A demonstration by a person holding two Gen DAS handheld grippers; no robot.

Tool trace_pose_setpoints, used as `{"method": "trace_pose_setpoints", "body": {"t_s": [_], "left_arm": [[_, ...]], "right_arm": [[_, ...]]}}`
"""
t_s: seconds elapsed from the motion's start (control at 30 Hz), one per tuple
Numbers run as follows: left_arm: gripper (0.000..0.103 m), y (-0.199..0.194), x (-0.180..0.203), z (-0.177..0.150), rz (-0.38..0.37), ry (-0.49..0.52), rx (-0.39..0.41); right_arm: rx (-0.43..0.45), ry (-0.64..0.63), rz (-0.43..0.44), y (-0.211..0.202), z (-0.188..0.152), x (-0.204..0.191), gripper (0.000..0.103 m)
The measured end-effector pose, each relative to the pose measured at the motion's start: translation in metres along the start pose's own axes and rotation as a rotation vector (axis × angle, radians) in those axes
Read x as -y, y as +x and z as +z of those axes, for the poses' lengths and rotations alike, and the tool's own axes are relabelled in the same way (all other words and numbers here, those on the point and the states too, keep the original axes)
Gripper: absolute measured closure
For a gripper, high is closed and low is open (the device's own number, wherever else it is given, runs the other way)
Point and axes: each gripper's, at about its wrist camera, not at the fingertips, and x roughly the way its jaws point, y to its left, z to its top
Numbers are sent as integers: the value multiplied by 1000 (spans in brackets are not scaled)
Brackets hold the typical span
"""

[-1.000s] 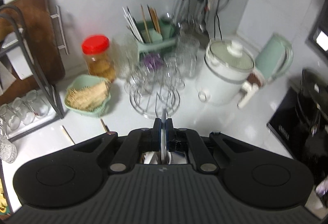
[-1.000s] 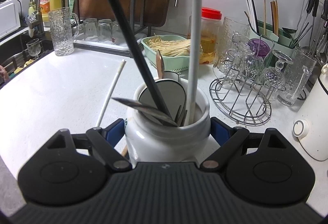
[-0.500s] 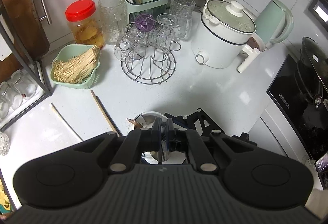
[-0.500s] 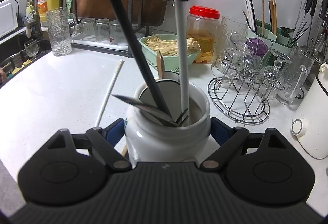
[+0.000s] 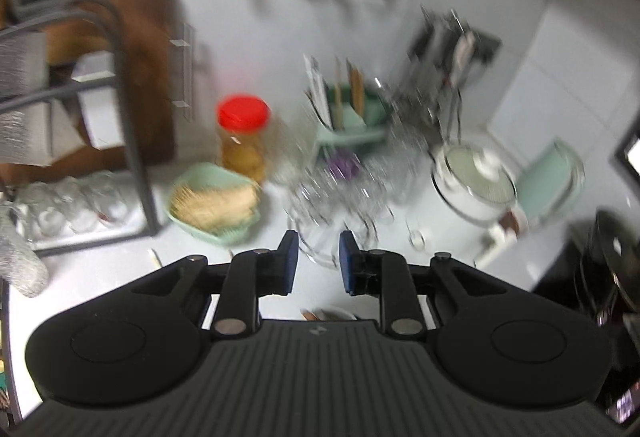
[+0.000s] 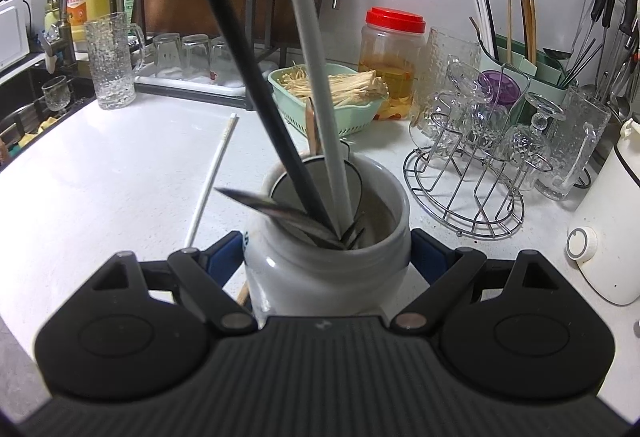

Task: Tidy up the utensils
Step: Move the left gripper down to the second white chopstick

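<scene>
My right gripper [image 6: 326,253] is shut on a white ceramic jar [image 6: 320,277] that stands on the counter, one pad on each side. In the jar lean a grey chopstick [image 6: 316,85], a black chopstick [image 6: 248,77], a metal utensil [image 6: 272,209] and a wooden tip [image 6: 312,129]. A white chopstick [image 6: 212,173] lies on the counter to the jar's left. My left gripper [image 5: 314,261] hangs above the counter in a blurred view. Its jaws are opening and nothing is between them. The jar's rim [image 5: 328,314] peeks out just under it.
Behind the jar sit a green basket [image 6: 360,117] of pale strands and a red-lidded jar [image 6: 392,57]. A wire rack of glasses [image 6: 468,173] and a green utensil holder [image 6: 532,65] stand to the right, a white cooker [image 6: 608,237] at far right. A glass mug [image 6: 110,65] stands at left.
My left gripper has let go of the grey chopstick, which now leans free in the jar. It has lifted away and its jaws have parted. The right gripper has not moved.
</scene>
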Motion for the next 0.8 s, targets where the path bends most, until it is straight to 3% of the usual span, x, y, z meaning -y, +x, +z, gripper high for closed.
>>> {"method": "trace_pose_setpoints", "body": {"t_s": [0.1,0.23,0.4,0.57,0.8], "left_arm": [[77,-7,-21,-1,29,-58,38],[77,0,-47,-16,89,-108,27],[77,28,-63,-55,146,-110,-31],[77,70,-84,-102,128,-202,-124],[77,118,-111,-157,124,-237,-233]], "right_arm": [[-7,1,-2,0,1,0,12],[-12,9,-6,1,2,0,12],[-18,28,-16,2,2,-1,12],[-18,28,-24,2,3,-2,12],[-47,33,-39,3,6,4,12]]}}
